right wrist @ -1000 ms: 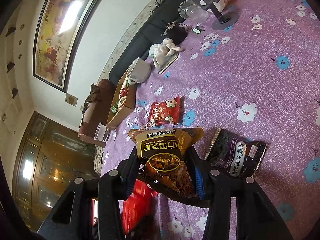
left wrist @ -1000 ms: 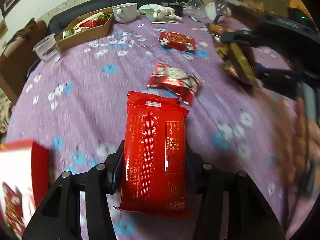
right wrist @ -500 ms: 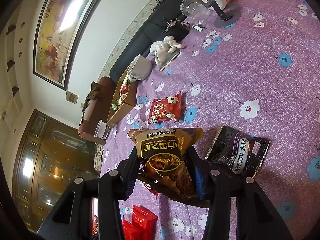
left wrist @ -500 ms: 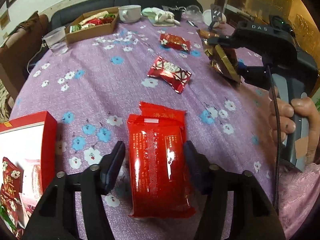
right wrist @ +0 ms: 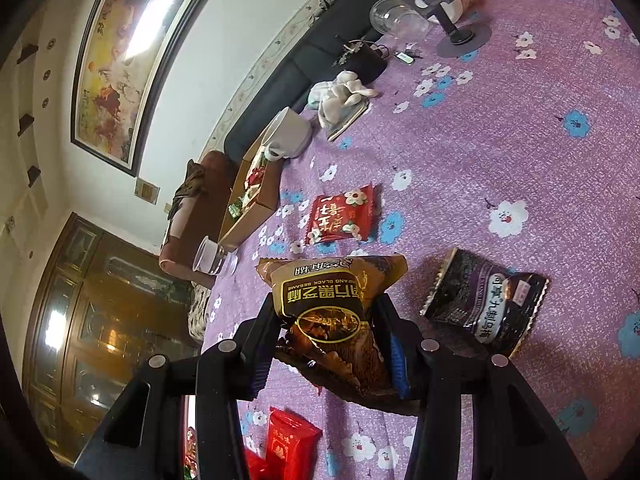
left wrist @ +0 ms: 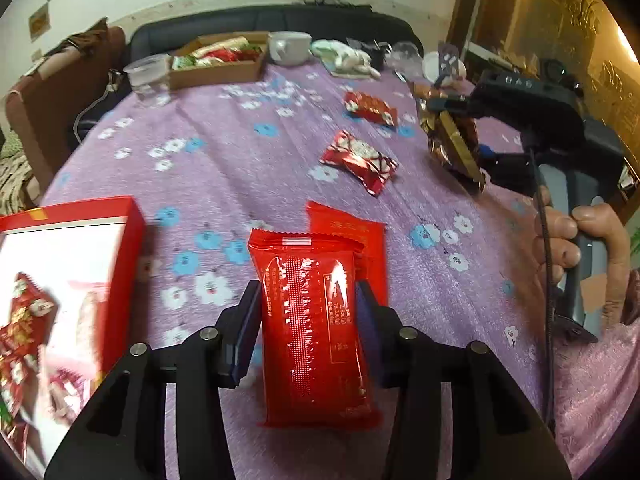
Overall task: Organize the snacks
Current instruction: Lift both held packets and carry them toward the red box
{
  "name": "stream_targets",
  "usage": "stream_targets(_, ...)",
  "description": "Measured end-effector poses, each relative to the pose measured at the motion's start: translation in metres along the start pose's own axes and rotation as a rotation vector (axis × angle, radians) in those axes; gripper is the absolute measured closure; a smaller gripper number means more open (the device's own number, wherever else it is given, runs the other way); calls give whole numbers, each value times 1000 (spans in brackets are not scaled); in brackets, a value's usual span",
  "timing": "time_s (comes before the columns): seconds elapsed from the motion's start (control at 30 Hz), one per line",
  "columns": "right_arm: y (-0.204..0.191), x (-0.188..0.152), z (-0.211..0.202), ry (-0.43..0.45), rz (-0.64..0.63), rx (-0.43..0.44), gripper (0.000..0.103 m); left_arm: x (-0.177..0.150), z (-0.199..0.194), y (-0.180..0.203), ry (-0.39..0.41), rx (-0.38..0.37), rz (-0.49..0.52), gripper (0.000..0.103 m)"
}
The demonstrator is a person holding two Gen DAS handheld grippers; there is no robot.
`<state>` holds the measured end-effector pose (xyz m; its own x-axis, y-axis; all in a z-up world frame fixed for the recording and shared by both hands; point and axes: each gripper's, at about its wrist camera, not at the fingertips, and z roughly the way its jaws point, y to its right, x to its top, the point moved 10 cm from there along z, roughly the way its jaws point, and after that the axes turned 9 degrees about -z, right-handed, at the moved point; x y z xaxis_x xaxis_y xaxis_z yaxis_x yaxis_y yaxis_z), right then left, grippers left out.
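My left gripper is shut on a red snack packet, held above the purple flowered tablecloth. A second red packet lies on the cloth just behind it. A red box with snacks inside is at the left. My right gripper is shut on a brown-gold black sesame packet, held above the table; it also shows in the left wrist view. A dark purple packet lies right of it. Red flowered packets lie mid-table.
A cardboard box of snacks, a white cup, a clear plastic cup and a cloth stand at the far edge by a dark sofa. A phone stand and a glass are at the far right.
The left gripper pulled back toward the near edge and closed again on the red packet; the red box came further into view. The right gripper stayed nearly still with its packet.
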<state>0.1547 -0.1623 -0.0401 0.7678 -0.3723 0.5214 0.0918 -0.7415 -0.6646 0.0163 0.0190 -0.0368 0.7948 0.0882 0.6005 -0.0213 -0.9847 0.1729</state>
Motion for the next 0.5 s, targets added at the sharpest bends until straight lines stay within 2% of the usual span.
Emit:
stream_targets(0.23, -31, -10, 2, -15, -64, 92, 56, 12, -50, -26, 136, 67, -12, 59)
stream_targets(0.37, -62, -21, 2, -36, -101, 228, 56, 19, -76, -41, 201, 76, -47, 59)
stream_targets(0.5, -86, -30, -2, -41, -140, 325, 56, 25, -97, -50, 250, 70, -71, 59)
